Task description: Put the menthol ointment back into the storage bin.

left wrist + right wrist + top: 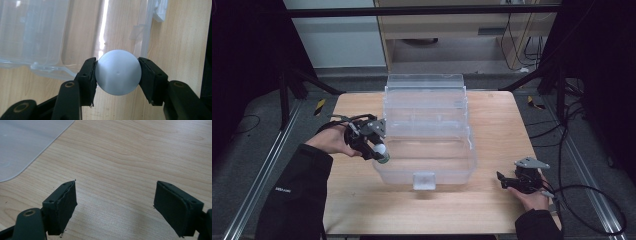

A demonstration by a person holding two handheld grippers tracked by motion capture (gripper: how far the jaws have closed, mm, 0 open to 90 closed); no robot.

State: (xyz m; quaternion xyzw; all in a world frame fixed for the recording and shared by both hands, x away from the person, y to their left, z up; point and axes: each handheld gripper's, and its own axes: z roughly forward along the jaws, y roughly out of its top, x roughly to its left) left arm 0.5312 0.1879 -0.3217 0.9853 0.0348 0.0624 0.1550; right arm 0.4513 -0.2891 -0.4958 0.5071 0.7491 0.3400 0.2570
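Seen from above: a wooden table (492, 140) with a clear plastic box (427, 165) at its middle, hinged lid (424, 92) thrown open toward the far side. At the box's near left corner, the left gripper (381, 154) clamped on a small pale ball (381, 149), poised right at the rim. In the left gripper view, the same ball (118, 72) pinched from both sides between the black pads (91, 75), with the transparent box wall (37, 37) and bare wood just beyond it. At the near right of the table, well apart from the box, the right gripper (507, 181) resting low over the wood. In the right gripper view, that gripper (115, 205) spread wide with nothing between the jaws, plain tabletop ahead and a rounded corner of the box (22, 147) at the upper left. Judging by this layout: ball already picked up and carried to the box's edge, so the pickup looks done. Left to do, most likely: bringing it over the open tray, letting go, perhaps closing the lid afterwards. No contents discernible inside the box through its clear walls.
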